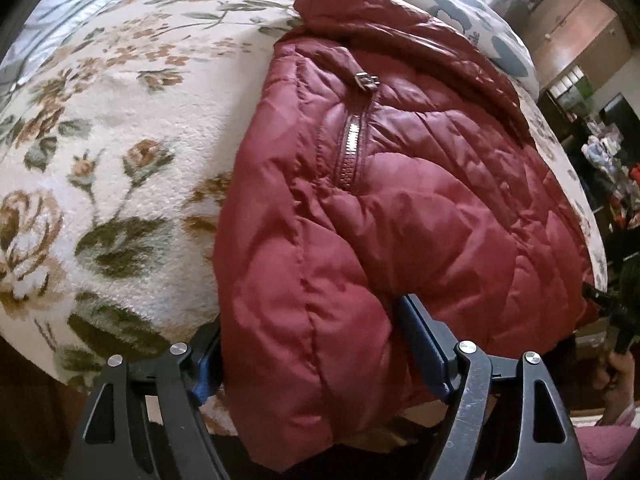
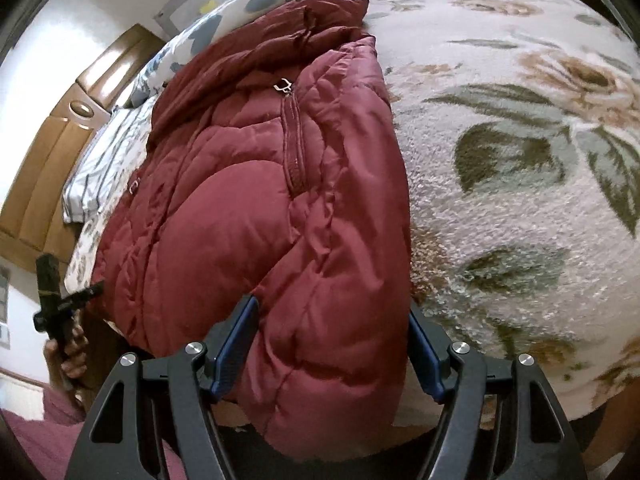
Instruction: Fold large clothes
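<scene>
Red puffer jacket (image 1: 400,208) on floral blanket (image 1: 120,152).

the puffer jacket (image 1: 400,216) lies folded on the floral blanket (image 1: 120,152), its near end hanging over the blanket's front edge. in the left wrist view the left gripper (image 1: 316,344) straddles the jacket's near left corner, one finger on each side; in the right wrist view the right gripper (image 2: 332,344) straddles the near right corner likewise. a patterned pillow (image 1: 460,12) sits behind the jacket's collar, and a wooden cabinet (image 1: 576,40) stands beyond the bed.
</scene>
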Motion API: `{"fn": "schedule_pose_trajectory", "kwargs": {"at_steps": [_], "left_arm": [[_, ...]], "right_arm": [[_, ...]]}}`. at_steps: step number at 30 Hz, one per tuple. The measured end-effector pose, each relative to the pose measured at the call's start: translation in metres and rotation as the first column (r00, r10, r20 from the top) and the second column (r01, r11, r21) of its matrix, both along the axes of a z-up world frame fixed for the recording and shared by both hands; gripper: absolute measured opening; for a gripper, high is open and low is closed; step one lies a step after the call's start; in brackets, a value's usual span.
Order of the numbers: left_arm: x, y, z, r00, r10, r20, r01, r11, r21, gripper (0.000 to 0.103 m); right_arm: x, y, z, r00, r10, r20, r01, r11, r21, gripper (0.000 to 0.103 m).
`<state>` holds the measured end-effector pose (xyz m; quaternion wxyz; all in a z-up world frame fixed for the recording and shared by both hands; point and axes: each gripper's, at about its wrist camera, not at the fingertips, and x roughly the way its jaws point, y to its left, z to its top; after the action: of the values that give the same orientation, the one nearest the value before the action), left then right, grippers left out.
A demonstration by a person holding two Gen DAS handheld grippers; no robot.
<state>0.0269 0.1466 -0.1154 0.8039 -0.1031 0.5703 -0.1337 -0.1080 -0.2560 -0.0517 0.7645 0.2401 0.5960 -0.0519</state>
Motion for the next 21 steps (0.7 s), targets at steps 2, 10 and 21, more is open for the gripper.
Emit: {"fn": "schedule_pose_trajectory", "kwargs": {"at_steps": [2,10,21], "left_arm": [[-0.002,-0.005,0.000,1.000,-0.021,0.011,0.021,1.000,-0.001,0.071],[-0.013,-0.007,0.014,0.997,-0.064,0.053,0.066,0.997,-0.034,0.023],[-0.030,-0.003,0.062,0.986,-0.114,0.122,0.117,0.993,-0.015,0.016]], "right_arm": [[-0.001,-0.001,-0.001,1.000,-0.006,0.003,0.006,1.000,0.017,0.067],[-0.007,0.001,0.011,0.999,0.033,0.029,-0.034,0.998,0.049,0.027],[-0.009,-0.003,0.047,0.989,0.069,0.131,-0.080,0.993,0.087,0.022]]}}
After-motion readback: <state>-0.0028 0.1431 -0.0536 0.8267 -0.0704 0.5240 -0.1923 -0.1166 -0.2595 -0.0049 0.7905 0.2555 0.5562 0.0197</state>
